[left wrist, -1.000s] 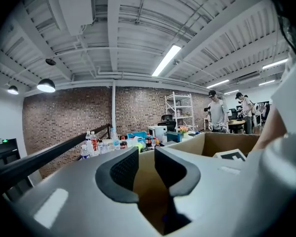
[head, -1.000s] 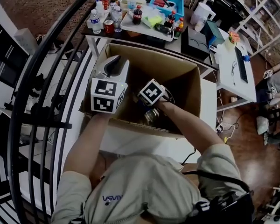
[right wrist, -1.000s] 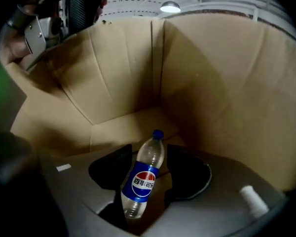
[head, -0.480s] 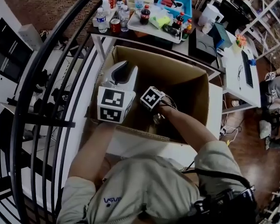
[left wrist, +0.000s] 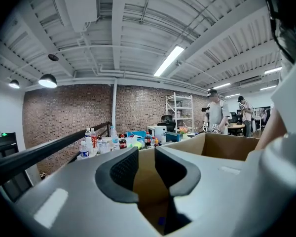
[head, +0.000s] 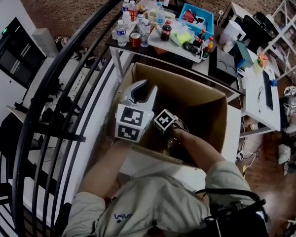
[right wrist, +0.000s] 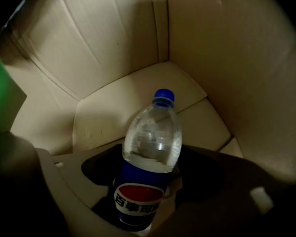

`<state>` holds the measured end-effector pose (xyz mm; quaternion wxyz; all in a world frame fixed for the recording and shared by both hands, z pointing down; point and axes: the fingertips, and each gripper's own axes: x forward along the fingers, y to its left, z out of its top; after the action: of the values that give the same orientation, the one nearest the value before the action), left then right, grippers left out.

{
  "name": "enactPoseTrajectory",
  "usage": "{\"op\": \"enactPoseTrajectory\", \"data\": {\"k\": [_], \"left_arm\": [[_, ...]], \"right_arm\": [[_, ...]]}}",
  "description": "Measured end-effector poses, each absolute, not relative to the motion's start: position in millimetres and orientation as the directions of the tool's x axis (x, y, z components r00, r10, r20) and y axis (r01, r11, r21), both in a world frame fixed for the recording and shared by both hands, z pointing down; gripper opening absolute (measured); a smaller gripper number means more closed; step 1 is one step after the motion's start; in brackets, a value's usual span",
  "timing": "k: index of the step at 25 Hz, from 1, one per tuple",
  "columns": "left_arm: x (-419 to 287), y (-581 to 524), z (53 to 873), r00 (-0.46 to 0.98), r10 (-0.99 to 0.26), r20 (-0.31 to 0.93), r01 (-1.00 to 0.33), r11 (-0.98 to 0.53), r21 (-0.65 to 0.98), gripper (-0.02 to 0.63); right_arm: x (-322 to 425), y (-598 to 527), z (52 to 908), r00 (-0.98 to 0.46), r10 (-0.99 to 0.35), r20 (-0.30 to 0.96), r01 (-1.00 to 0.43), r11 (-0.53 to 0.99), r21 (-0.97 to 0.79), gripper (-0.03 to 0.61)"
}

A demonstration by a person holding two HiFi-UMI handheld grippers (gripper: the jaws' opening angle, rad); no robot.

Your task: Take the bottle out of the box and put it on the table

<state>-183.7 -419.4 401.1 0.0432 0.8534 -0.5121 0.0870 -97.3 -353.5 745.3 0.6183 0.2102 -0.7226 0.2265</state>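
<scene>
Clear plastic bottle [right wrist: 152, 132] with a blue cap and blue label is lying between the jaws of my right claw [right wrist: 147, 164]. The jaws have just been opening and are not pressing it, deep inside the brown cardboard box [right wrist: 227, 58]. My left claw [left wrist: 145, 157] is hovering empty at the box's rim, jaws slightly apart.

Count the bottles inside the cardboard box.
1: a clear plastic bottle with blue cap and label, near a bottom corner of the brown cardboard box. Others may be hidden.
</scene>
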Motion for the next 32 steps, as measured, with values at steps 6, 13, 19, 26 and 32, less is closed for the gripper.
{"op": "enactPoseTrajectory", "data": {"k": [6,13,19,26,32], "left_arm": [[-184.2,-418.7,405.9,0.467,-0.862,0.198,-0.880,-0.476,0.006,0.078],[-187.6,-421.3,410.1,0.462,-0.866,0.190,-0.882,-0.471,-0.003,0.077],[-191.3,-424.6,411.0,0.459,-0.867,0.193,-0.885,-0.466,0.010,0.077],[-188.1,-425.3,411.9,0.474,-0.858,0.197,-0.876,-0.482,0.006,0.077],[-186.8,-424.8,409.3,0.489,-0.852,0.186,-0.869,-0.495,0.016,0.077]], "right_arm": [[-101.8,-349.7,750.6,-0.202,0.007,0.979,-0.582,0.804,-0.126,0.343],[-105.1,-346.2,719.3,-0.245,0.056,0.968,-0.541,0.821,-0.184,0.295],[-118.3,-382.3,638.6,-0.406,-0.109,0.907,-0.581,0.797,-0.165,0.284],[-107.2,-414.3,511.8,-0.552,-0.452,0.701,-0.667,0.743,-0.047,0.282],[-90.3,-410.1,429.2,-0.559,-0.648,0.517,-0.747,0.665,0.026,0.282]]}}
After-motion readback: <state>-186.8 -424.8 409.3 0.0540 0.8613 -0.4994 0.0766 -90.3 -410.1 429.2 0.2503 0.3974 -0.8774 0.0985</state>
